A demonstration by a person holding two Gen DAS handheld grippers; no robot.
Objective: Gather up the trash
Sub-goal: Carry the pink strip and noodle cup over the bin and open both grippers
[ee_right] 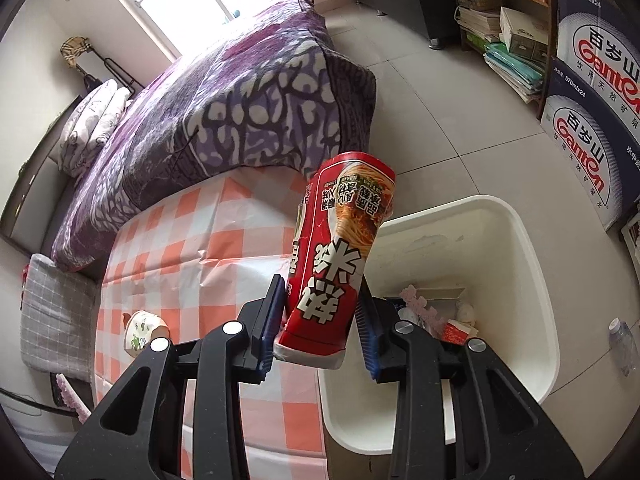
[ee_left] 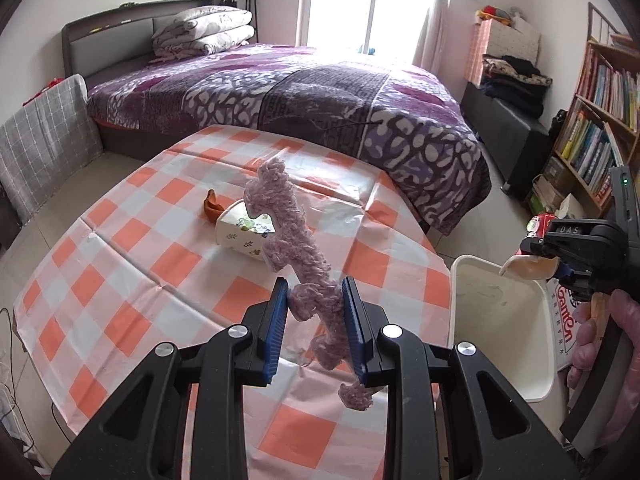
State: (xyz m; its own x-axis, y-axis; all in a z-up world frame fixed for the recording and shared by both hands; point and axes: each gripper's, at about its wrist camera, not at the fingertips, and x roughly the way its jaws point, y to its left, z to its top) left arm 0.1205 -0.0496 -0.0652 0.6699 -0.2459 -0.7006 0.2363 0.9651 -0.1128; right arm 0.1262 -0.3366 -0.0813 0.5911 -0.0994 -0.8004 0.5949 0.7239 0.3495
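Note:
My left gripper (ee_left: pixel 316 312) is shut on a long fuzzy pink strip (ee_left: pixel 288 232) and holds it up above the checked table (ee_left: pixel 120 264). My right gripper (ee_right: pixel 322 320) is shut on a red noodle cup (ee_right: pixel 340 248), held tilted over the near rim of the white bin (ee_right: pixel 520 248). The right gripper also shows in the left wrist view (ee_left: pixel 560 256) above the bin (ee_left: pixel 500 312). A paper cup (ee_left: pixel 244 232) lies on its side on the table beside an orange peel (ee_left: pixel 210 206). The bin holds several scraps, one of them a pink strip (ee_right: pixel 420 308).
A bed with a purple quilt (ee_left: pixel 320 96) stands beyond the table. A bookshelf (ee_left: pixel 600 120) and stacked water cartons (ee_right: pixel 592 120) are to the right of the bin. A grey checked chair (ee_left: pixel 44 140) is at the left. A plastic bottle (ee_right: pixel 620 344) lies on the floor.

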